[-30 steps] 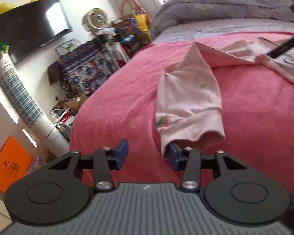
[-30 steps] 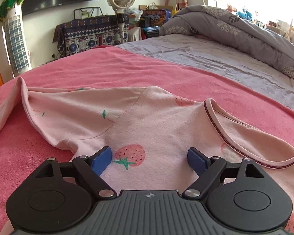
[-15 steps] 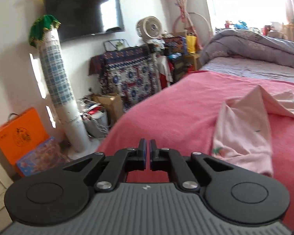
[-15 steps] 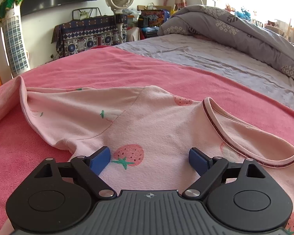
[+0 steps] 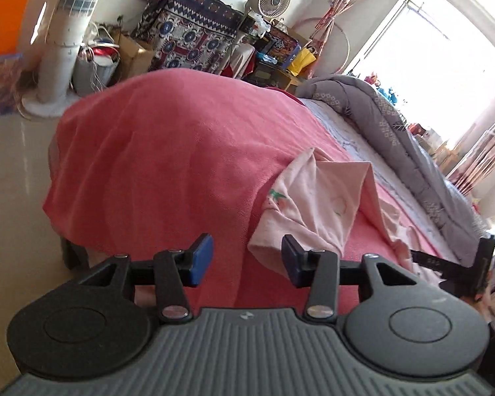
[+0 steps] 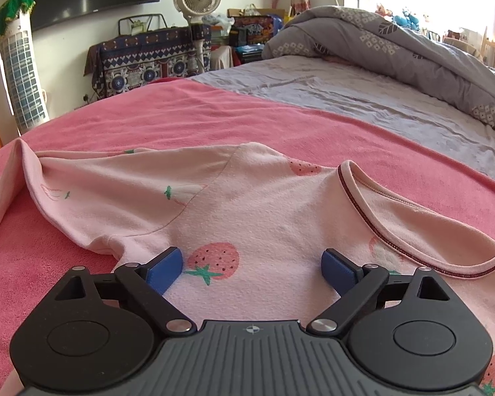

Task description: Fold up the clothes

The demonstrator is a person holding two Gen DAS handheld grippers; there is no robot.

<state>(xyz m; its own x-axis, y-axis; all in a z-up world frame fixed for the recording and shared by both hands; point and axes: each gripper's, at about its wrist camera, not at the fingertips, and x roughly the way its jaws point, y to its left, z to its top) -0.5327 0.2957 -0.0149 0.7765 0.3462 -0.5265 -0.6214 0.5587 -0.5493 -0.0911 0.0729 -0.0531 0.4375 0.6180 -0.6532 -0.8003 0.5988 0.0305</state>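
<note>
Pink strawberry shirt (image 6: pixel 264 204) on bed (image 6: pixel 214 115) (red blanket), left gripper (image 5: pixel 246 260) just reopened, empty beside sleeve (image 5: pixel 307 204), right gripper (image 6: pixel 252 267) wide, holding nothing.

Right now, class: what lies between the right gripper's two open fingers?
In the right wrist view, the right gripper stands open over the pink shirt; a printed strawberry on the fabric lies between its fingers.

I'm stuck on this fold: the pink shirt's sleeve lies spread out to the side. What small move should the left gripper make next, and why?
Probably ease the left gripper forward so the sleeve cuff edge slips between its jaws, then close. Its jaws have just been opening, with only pink blanket between them; the cuff sits by the right-hand pad. The right gripper hangs open over the shirt chest.
</note>
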